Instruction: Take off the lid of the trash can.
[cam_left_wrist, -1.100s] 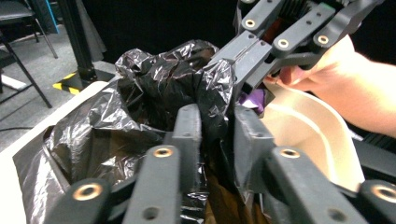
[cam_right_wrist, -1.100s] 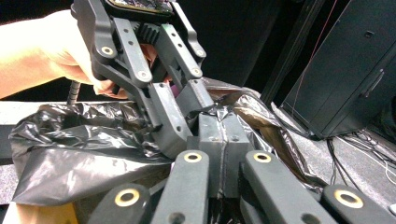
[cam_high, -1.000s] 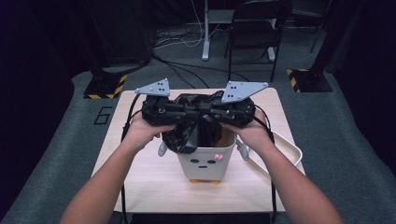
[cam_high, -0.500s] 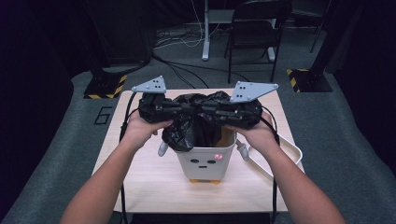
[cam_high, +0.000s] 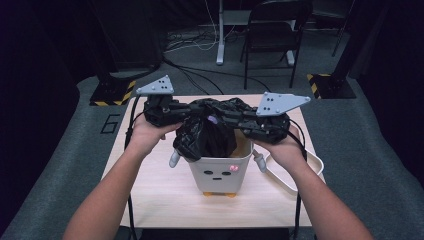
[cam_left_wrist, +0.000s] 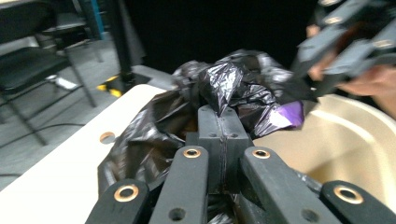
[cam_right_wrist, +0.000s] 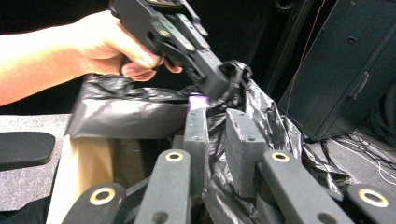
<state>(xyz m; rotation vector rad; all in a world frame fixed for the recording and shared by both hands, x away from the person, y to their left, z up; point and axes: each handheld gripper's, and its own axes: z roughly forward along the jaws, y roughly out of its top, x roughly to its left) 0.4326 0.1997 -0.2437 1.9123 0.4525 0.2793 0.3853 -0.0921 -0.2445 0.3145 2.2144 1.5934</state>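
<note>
A: Black plastic everywhere — the bin bag (cam_high: 207, 131) is bunched over the mouth of the little white bin (cam_high: 220, 172) with the face on it, near the table's front edge.

B: And the left gripper (cam_left_wrist: 218, 122) has it pinched hard. Its jaws are pressed flat together with a fold of film between them; a second ago there was still a sliver of gap, now none.

A: So that side is anchored. What about the right gripper (cam_right_wrist: 218, 137)?

B: Changed the other way. Its jaws have just been opening; there's a clear gap now, with crinkled bag lying between the pads but nothing pressing on it.

A: From above, the right gripper (cam_high: 255, 122) has also slid outward a touch, away from the left gripper (cam_high: 175, 112).

B: My read: the right has let go to take a fresh bite of the bag's edge, while the left holds it steady.

A: Farther off, the cream tray (cam_high: 300, 175) sits beside the bin, and a folding chair (cam_high: 277, 30) stands behind the table.
</note>
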